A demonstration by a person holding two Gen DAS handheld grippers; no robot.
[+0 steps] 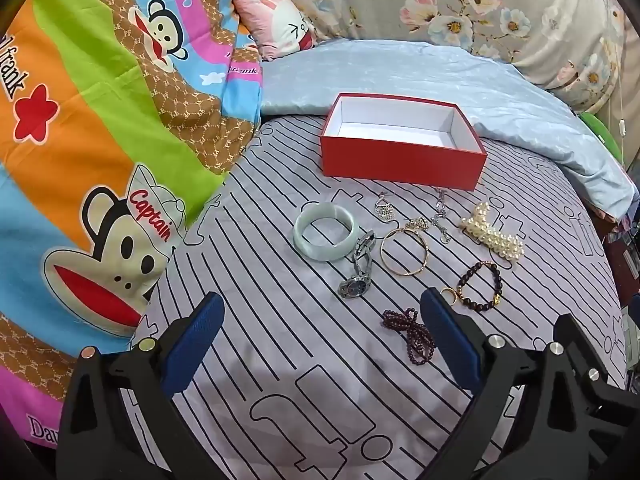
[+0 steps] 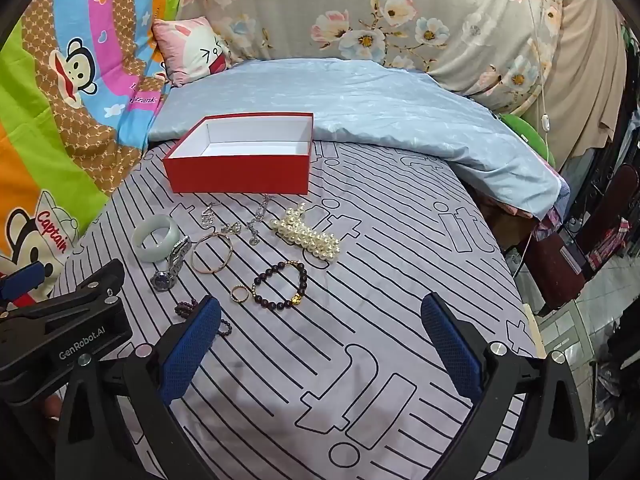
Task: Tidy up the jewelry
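Both jaws spread, nothing held — left gripper [image 1: 322, 320], right gripper [image 2: 320, 320]. Jade bangle [image 1: 324, 231] best pinched across its rim, then lowered into red box [image 1: 400, 164] at upper centre.

In the right wrist view, the dark red bead strand [image 2: 188, 307] is mostly hidden behind the right gripper's blue finger [image 2: 190, 350]. The small silver pendants [image 2: 256, 218] near the red box [image 2: 240, 172] are too fine to identify. The monkey-print quilt [image 1: 80, 160] runs off the left edge.

Left gripper [image 1: 322, 304] and right gripper [image 2: 320, 304] both tilted downward, jaws spread wide with nothing between the blue pads, each filling the bottom of its own view; left gripper's black body also at lower left of right wrist view.
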